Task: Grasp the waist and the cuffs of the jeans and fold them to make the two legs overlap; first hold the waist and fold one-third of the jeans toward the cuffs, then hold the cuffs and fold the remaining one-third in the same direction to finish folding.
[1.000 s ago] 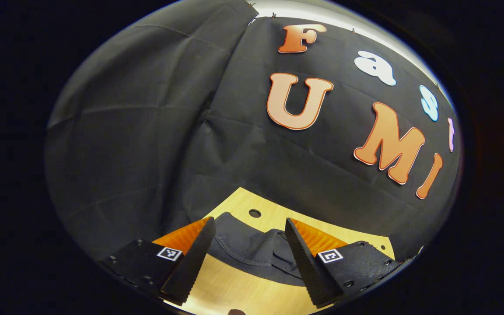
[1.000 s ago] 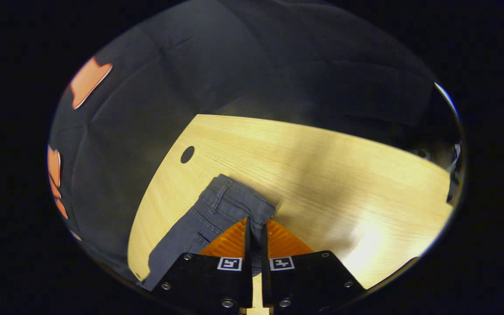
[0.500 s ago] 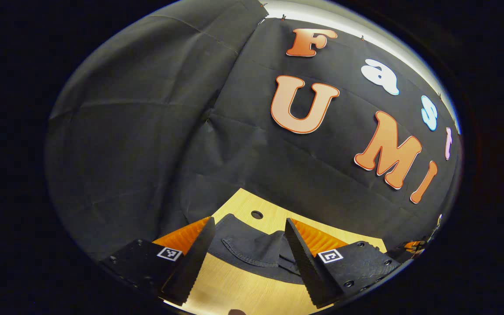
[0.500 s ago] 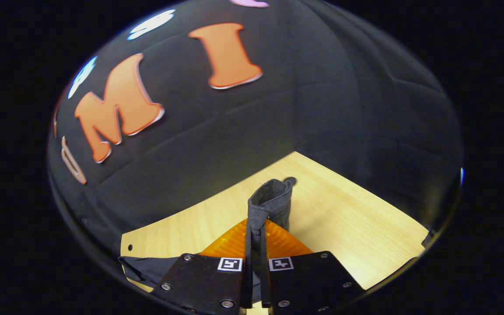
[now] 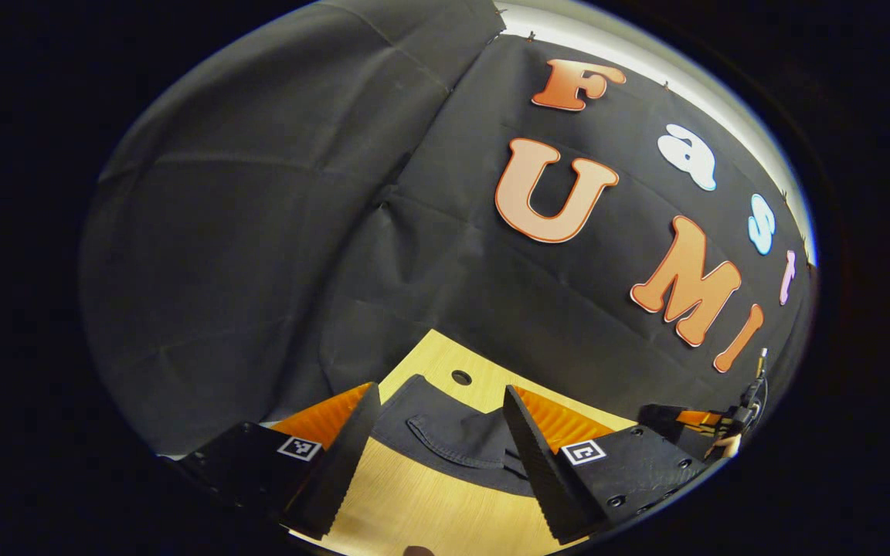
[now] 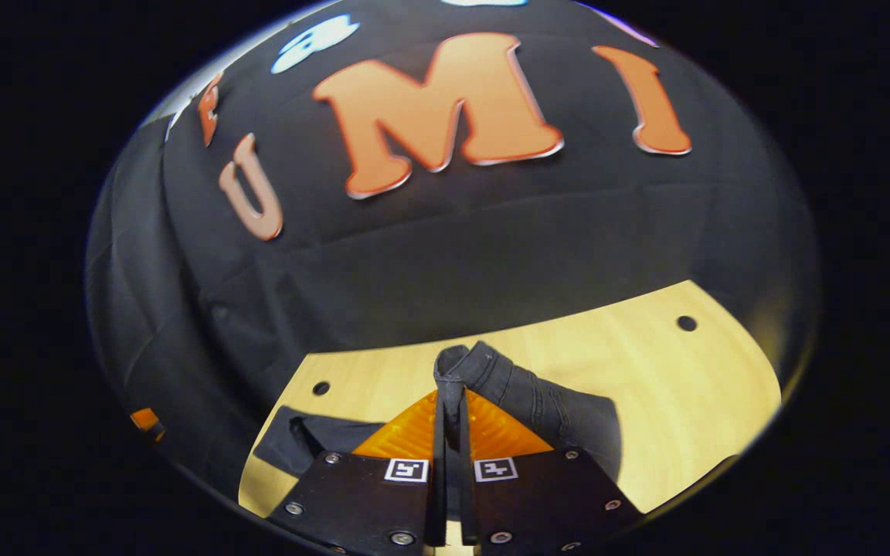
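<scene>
Right gripper (image 6: 451, 432) swung round, clamped on the jeans (image 6: 526, 394) edge, lifting it; fold underway
left gripper (image 5: 441, 432) fingers apart, hovering over denim on table (image 6: 646, 371)

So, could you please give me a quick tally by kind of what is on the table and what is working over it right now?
Jeans: 1, dark, on the wooden table.
Grippers: 2, the left gripper open, the right gripper shut on the jeans.
Round holes in the table: 2 (right gripper view).
Total: 5.
</scene>
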Motion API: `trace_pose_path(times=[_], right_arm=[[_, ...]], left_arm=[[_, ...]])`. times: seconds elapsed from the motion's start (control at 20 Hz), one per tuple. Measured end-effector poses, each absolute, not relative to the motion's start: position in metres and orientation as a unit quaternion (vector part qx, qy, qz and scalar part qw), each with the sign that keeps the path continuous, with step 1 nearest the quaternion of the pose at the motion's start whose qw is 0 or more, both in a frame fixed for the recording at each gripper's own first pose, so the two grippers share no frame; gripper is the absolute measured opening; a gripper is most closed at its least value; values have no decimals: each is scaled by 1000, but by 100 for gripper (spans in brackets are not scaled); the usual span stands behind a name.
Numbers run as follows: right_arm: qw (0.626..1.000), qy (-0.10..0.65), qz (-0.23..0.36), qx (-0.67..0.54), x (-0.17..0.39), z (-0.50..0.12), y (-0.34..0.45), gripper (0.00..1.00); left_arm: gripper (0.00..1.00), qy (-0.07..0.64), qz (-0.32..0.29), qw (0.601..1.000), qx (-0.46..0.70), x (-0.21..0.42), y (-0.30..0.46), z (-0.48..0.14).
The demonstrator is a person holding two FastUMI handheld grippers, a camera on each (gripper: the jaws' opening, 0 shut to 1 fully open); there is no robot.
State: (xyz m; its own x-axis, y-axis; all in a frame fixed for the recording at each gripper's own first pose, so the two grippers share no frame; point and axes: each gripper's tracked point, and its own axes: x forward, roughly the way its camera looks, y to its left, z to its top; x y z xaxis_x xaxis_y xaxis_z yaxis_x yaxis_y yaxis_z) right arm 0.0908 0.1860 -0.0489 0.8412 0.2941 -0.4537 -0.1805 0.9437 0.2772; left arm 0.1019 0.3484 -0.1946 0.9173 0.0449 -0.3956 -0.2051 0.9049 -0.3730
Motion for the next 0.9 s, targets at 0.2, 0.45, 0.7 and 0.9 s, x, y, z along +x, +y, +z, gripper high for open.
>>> trace_pose_path(times=[0.2, 0.45, 0.7, 0.9], right_arm=[[927, 319, 186, 66, 69, -86, 223, 8], [890, 376, 258, 34, 74, -116, 226, 6], [874, 408, 257, 66, 74, -111, 227, 5], [880, 409, 228, 81, 78, -101, 227, 1]], left_arm=[[96, 204, 64, 953, -217, 100, 358, -204], [96, 221, 54, 944, -240, 109, 363, -220], [97, 255, 43, 918, -300, 131, 366, -264], [96, 295, 49, 886, -355, 143, 366, -309]])
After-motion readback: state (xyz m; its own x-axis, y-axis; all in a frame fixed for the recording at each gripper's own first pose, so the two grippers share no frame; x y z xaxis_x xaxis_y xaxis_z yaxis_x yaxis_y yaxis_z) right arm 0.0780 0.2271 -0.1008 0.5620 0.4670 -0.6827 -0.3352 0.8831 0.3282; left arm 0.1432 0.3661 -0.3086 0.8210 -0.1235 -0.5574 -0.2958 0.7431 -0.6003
